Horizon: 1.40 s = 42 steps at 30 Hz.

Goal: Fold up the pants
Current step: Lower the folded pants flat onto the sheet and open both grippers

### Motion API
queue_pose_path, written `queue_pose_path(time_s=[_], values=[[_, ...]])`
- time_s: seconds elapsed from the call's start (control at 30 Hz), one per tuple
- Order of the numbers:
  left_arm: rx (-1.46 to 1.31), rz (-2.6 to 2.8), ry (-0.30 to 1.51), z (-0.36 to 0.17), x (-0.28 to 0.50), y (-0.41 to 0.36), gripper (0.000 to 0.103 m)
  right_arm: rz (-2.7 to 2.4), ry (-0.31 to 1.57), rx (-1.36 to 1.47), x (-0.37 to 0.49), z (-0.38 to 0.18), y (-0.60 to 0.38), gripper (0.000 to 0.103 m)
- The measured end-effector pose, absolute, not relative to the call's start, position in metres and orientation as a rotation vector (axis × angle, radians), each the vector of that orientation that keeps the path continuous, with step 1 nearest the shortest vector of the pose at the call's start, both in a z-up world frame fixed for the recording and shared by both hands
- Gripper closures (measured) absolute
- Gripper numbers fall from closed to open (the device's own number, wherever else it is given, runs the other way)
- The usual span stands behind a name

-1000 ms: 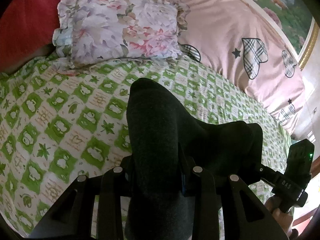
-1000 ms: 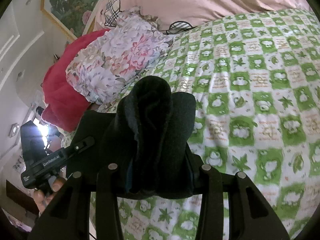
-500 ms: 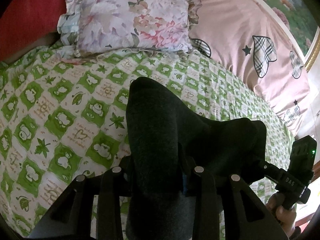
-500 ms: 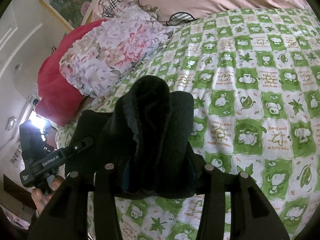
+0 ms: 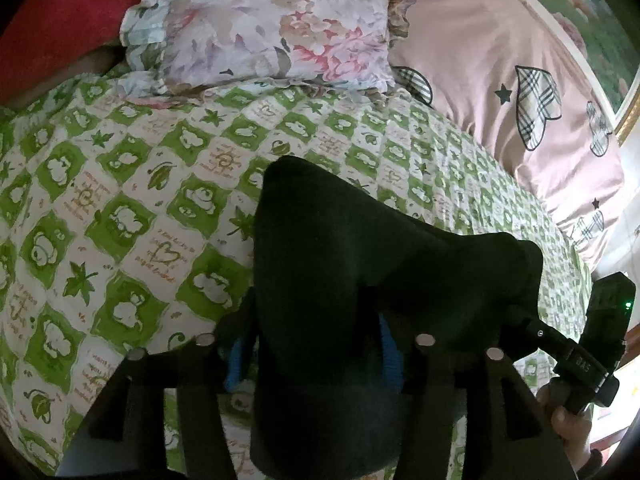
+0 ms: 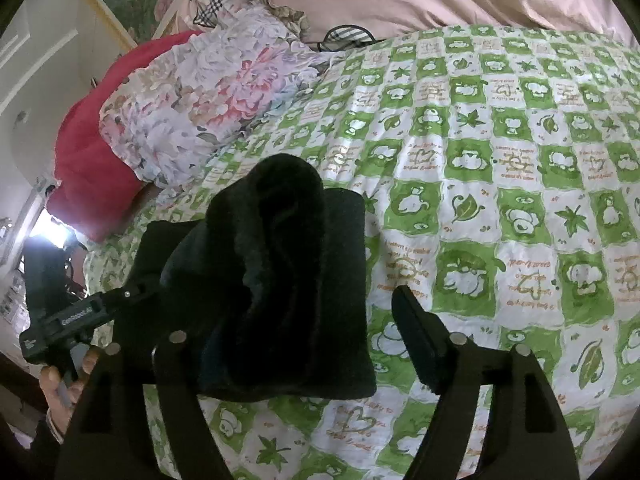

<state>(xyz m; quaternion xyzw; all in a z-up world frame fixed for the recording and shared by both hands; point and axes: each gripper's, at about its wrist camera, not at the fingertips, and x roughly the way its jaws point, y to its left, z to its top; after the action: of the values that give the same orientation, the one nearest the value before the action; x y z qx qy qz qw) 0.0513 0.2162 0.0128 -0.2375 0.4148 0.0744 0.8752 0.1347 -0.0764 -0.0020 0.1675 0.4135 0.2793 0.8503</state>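
Observation:
The black pants (image 5: 360,260) lie as a thick folded bundle on the green-checked bedsheet (image 5: 120,220). My left gripper (image 5: 312,344) straddles one end of it. Its jaws are opening, and the blue pads (image 5: 236,360) show beside the cloth, which still sits between them. My right gripper (image 6: 288,320) stands over the other end of the pants (image 6: 280,240). Its jaws are opening too: the right finger (image 6: 416,340) is well off the cloth, and the left finger is partly hidden behind the bundle. Each wrist view shows the other gripper held in a hand (image 6: 60,380).
A floral pillow (image 5: 260,28) lies just beyond the pants, with a red cushion (image 5: 60,20) to its left. A pink duvet with plaid hearts (image 5: 520,80) runs along the far side under a framed picture (image 5: 592,20). Bare sheet (image 6: 520,200) stretches to the right.
Both grippers' jaws have spread apart around the pants; the right one's right finger has come clear of the cloth. The left view has sunk slightly toward the bed.

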Motion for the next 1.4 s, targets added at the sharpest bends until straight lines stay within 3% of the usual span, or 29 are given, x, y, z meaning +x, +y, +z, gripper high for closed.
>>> queue_pose_path(time_s=[0.33, 1.13, 1.4], values=[[-0.468, 0.183, 0.866, 0.017, 0.037, 0.214, 0.031, 0.595, 0.82, 0.309, 0.122, 0.013, -0.072, 0.025], [-0.359, 0.202, 0.842, 0.031, -0.006, 0.186, 0.026, 0.621, 0.745, 0.175, 0.071, 0.032, -0.068, 0.015], [-0.232, 0.254, 0.829, 0.039, -0.022, 0.166, 0.022, 0.644, 0.714, 0.123, 0.051, 0.034, -0.061, 0.006]])
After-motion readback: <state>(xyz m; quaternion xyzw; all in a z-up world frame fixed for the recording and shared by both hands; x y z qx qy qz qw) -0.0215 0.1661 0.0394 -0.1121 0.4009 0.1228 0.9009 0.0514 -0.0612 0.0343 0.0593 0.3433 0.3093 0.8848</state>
